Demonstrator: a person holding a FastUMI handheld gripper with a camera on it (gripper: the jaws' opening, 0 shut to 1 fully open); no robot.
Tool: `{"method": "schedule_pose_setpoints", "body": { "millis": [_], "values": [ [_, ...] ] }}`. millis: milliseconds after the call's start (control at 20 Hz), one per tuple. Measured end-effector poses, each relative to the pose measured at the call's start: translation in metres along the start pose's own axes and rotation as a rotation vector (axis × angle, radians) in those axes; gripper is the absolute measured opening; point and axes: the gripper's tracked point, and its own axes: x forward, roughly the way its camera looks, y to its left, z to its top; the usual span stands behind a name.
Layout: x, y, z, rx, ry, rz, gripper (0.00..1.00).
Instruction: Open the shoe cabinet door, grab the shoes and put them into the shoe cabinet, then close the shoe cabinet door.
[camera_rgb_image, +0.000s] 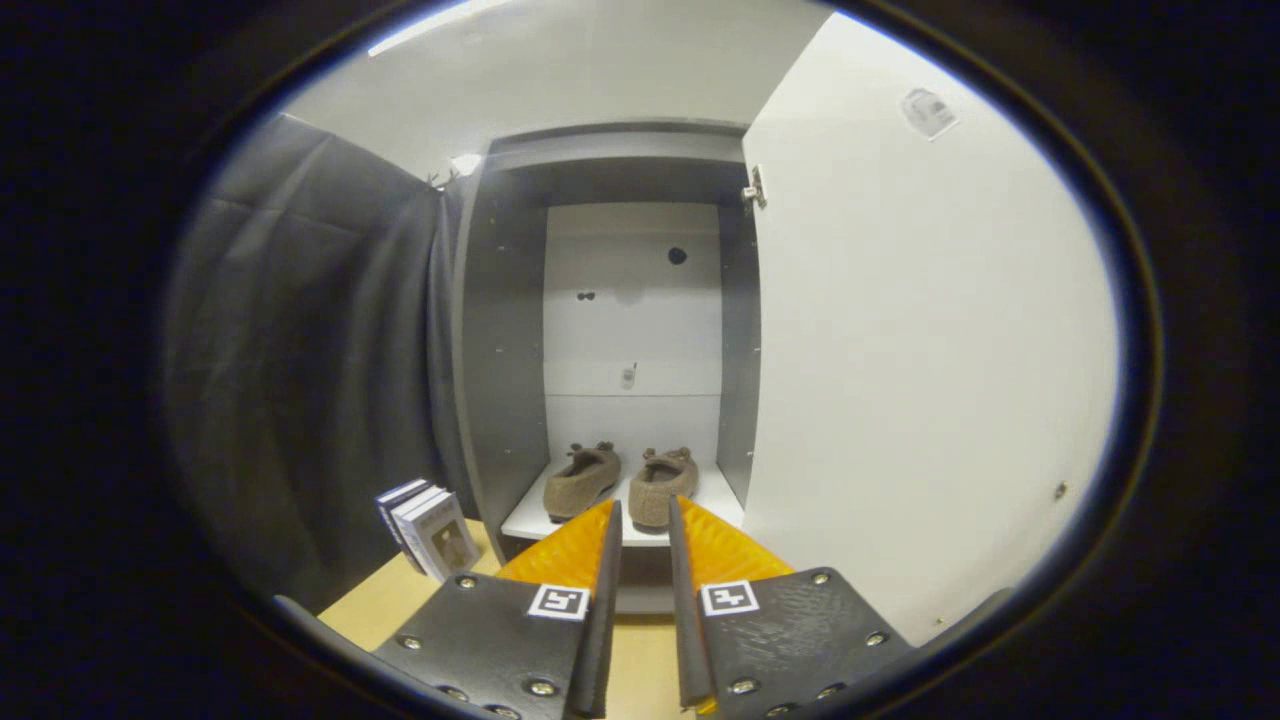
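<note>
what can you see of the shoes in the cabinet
The shoes are a brown pair of soft, felt-like slippers with small knobs at the far end. They sit side by side, apart, on the white bottom shelf of the open shoe cabinet, the ends with the knobs near the back panel. The tongs are nearly closed, hold nothing and sit in front of the shelf, touching neither shoe. The white door stands open beside them.

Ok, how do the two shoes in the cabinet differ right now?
The left shoe angles with its near end out leftward; the right shoe sits straighter. The left lies beyond the left finger, the right beyond the gap between the fingers. Both are brown, on the cabinet floor. The gripper is nearly closed, empty.
</note>
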Motion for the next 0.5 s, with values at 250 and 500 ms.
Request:
{"method": "schedule_pose_setpoints", "body": {
  "millis": [250,500],
  "values": [
    [-0.062,-0.028,0.006,0.011,-0.024,0.020,0.27],
    [-0.111,-0.068,0.007,0.034,-0.034,0.003,0.27]
  ]
}}
